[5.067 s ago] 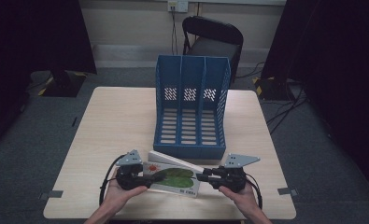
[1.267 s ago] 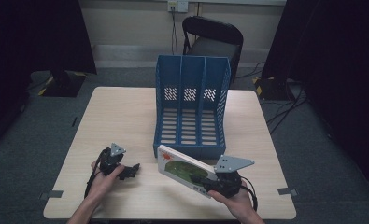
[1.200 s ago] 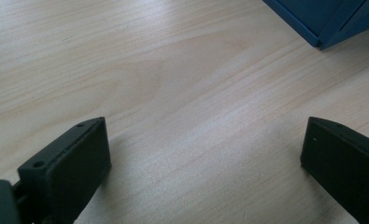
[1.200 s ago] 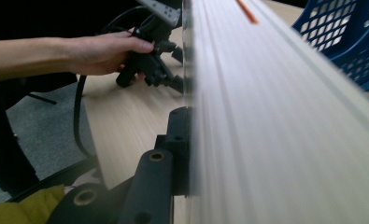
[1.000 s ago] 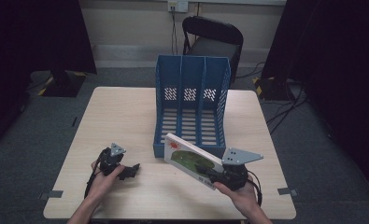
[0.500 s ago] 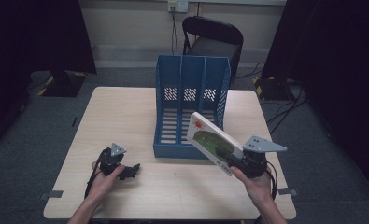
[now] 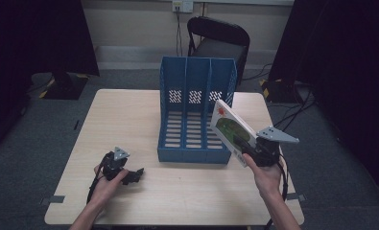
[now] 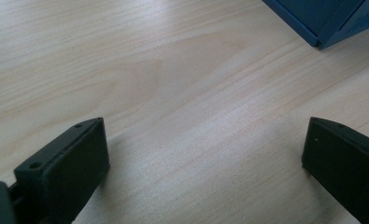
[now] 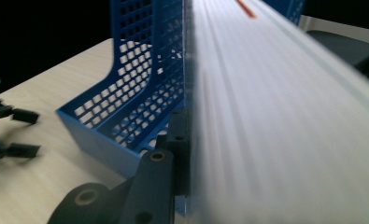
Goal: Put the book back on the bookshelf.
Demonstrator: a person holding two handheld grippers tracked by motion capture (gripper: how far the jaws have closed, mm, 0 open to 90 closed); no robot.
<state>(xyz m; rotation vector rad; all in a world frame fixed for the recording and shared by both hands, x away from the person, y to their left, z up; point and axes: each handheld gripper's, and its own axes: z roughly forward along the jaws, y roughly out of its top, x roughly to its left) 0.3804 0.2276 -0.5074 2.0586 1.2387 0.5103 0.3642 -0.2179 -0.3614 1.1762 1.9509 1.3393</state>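
bare table (image 7: 129, 115) left of blue file rack (image 7: 196, 110).

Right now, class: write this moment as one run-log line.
right tool: shut on book, raised beside blue file rack | left tool: open, on table

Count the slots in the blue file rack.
3. The rack stands mid-table with a left slot, a middle slot and a right slot side by side; the book in the right gripper overlaps the right one's edge.

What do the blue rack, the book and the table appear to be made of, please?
Rack: probably moulded plastic, uniform blue, perforated walls. Book: glossy printed cover, seemingly card over paper; white page edges in the right gripper view. Table: pale wood-look top with grain lines, perhaps laminate.
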